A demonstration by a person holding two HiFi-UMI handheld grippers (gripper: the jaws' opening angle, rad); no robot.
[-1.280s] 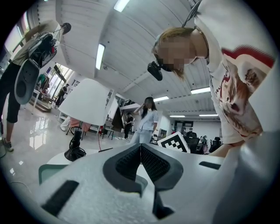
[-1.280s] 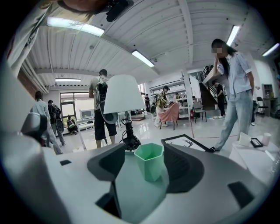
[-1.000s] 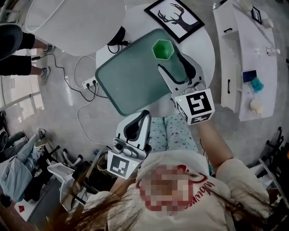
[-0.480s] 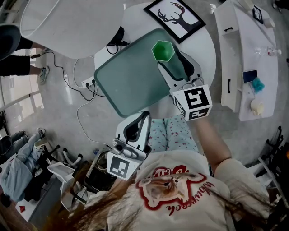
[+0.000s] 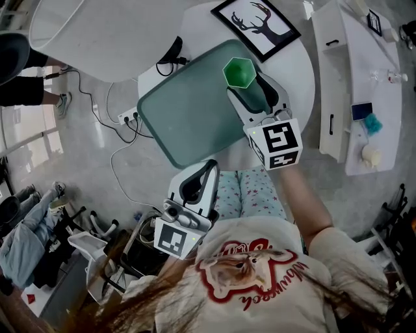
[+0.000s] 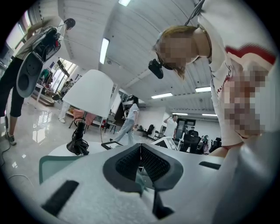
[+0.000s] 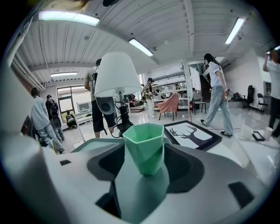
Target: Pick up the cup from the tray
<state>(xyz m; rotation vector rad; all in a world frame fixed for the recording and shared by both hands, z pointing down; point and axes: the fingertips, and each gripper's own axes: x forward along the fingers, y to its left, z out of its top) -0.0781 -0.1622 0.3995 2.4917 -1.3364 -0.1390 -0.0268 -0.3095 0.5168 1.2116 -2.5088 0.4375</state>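
A green faceted cup [image 5: 237,71] stands upright at the far right corner of the dark green tray [image 5: 188,110] on a round white table. My right gripper [image 5: 247,90] is open, one jaw on each side of the cup. In the right gripper view the cup [image 7: 144,146] stands between the dark pads [image 7: 181,164] with a gap on both sides, and the tray [image 7: 89,144] runs under it. My left gripper [image 5: 205,166] is shut and empty at the tray's near edge, over the person's lap. The left gripper view shows the left gripper [image 6: 140,153] with its pads pressed together.
A framed deer picture [image 5: 257,19] lies on the table just beyond the cup. A white lampshade [image 5: 104,32] hangs over the far left, its black base and cables [image 5: 172,52] by the tray's far edge. A white shelf unit [image 5: 351,84] stands right. People [image 7: 216,94] walk behind.
My right gripper has edged forward over the tray, closer around the cup. The left gripper has stayed where it was.
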